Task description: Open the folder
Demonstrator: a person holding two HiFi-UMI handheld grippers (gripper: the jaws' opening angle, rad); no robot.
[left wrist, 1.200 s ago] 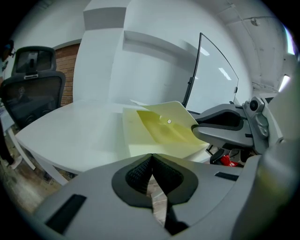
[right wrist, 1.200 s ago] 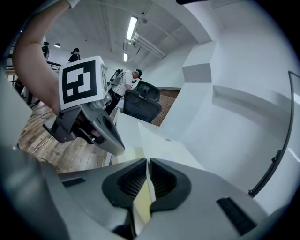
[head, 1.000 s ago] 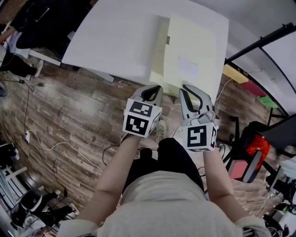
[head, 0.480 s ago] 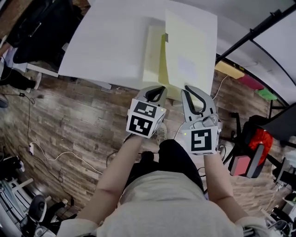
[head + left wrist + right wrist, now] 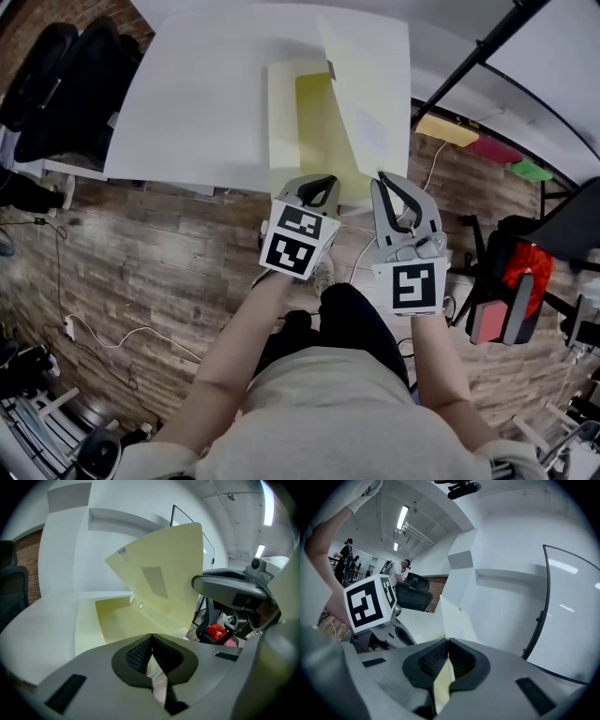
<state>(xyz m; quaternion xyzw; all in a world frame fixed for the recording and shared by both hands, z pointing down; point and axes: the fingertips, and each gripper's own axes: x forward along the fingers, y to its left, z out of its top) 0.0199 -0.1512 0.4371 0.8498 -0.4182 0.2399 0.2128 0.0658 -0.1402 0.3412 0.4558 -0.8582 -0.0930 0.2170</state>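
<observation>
At the table's (image 5: 206,94) near edge, about 12 o'clock from the person, the pale yellow folder (image 5: 323,131) lies part open. The left gripper (image 5: 314,183) is pinched shut on the bottom sheet (image 5: 286,112), likely to pin it down. At 1 o'clock, the right gripper (image 5: 392,186) is clamped on the cover (image 5: 370,84), tilting it up toward 3 o'clock.

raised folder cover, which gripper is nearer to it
Right. The right gripper is clamped on the raised cover at its near edge; the left gripper is shut on the lower leaf beside it.
</observation>
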